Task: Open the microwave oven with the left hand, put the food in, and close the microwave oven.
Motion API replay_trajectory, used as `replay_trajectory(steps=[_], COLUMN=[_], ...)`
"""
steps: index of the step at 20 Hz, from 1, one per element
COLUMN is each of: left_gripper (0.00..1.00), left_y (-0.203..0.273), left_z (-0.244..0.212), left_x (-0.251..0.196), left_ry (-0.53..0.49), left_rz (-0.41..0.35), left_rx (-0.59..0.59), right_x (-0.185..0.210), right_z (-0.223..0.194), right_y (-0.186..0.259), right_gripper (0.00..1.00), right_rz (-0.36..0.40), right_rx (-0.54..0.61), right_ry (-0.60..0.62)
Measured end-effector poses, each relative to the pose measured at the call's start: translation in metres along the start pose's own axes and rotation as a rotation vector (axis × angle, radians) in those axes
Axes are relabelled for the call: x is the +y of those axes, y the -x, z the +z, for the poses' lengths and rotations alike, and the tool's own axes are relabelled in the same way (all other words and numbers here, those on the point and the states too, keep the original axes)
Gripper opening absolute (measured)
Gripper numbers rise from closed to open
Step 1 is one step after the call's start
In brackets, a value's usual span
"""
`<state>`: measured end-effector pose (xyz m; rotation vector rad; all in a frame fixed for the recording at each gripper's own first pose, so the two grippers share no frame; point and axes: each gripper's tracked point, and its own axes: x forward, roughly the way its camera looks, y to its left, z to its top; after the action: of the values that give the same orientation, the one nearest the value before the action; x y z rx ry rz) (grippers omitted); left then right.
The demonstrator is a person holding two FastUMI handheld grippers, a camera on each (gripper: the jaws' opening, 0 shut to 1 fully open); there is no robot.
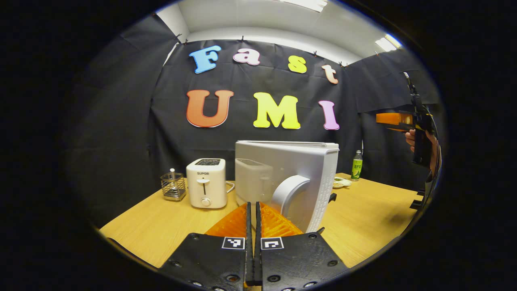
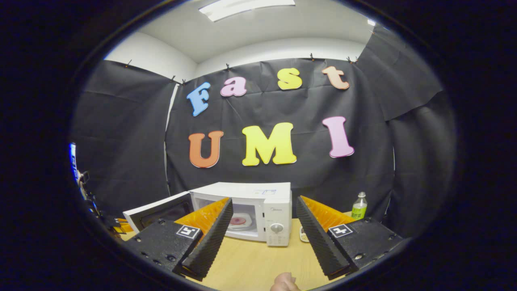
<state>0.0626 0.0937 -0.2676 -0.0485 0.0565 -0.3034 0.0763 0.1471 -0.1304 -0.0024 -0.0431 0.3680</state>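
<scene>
Tabletop point(image 2: 250, 258) of pale wood is seen carrying the white microwave oven point(image 2: 264, 202), whose door point(image 2: 159, 210) is swung wide open to the left in the right gripper view. Inside, on the turntable, a plate with reddish food point(image 2: 239, 221) is seen. In the left gripper view the door's outer face and curved handle point(image 1: 288, 192) are seen close ahead, with a white toaster point(image 1: 206, 182) just beside and a wire basket point(image 1: 173, 186) further left. A green bottle point(image 2: 358, 206) stands at the right. The left gripper point(image 1: 253, 210) is held with fingers together on nothing; the right gripper point(image 2: 264, 214) is spread apart, empty.
</scene>
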Motion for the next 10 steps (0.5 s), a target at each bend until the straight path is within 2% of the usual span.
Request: replay_trajectory(steps=[1,2,3,4,5,6,10], left_gripper=[0.0,0.0,0.0,0.0,0.0,0.0,0.0], left_y=[-0.006,-0.012,-0.019,-0.027,-0.034,-0.043,-0.074], left_z=[0.001,0.001,0.003,0.005,0.007,0.008,0.013], left_x=[-0.01,-0.02,-0.03,-0.041,-0.051,-0.062,-0.1], left_ry=[0.005,0.006,0.006,0.008,0.012,0.013,0.012], left_rz=[-0.019,-0.039,-0.059,-0.082,-0.106,-0.129,-0.202], left_rx=[-0.003,-0.005,-0.014,-0.021,-0.025,-0.025,-0.027], right_x=[-0.005,-0.008,-0.013,-0.02,-0.025,-0.031,-0.054], right_z=[-0.002,0.0,-0.002,-0.006,-0.007,-0.01,-0.021], right_y=[-0.002,0.003,0.001,-0.002,-0.004,-0.005,-0.008], right_gripper=[1.0,0.91,1.0,0.91,1.0,0.91,0.92], right_rz=[-0.007,-0.006,-0.008,-0.008,-0.013,-0.016,-0.036], right_rx=[0.006,0.004,0.01,0.009,0.008,0.009,0.016], right_ry=[0.002,0.001,0.0,-0.003,-0.008,-0.012,-0.051])
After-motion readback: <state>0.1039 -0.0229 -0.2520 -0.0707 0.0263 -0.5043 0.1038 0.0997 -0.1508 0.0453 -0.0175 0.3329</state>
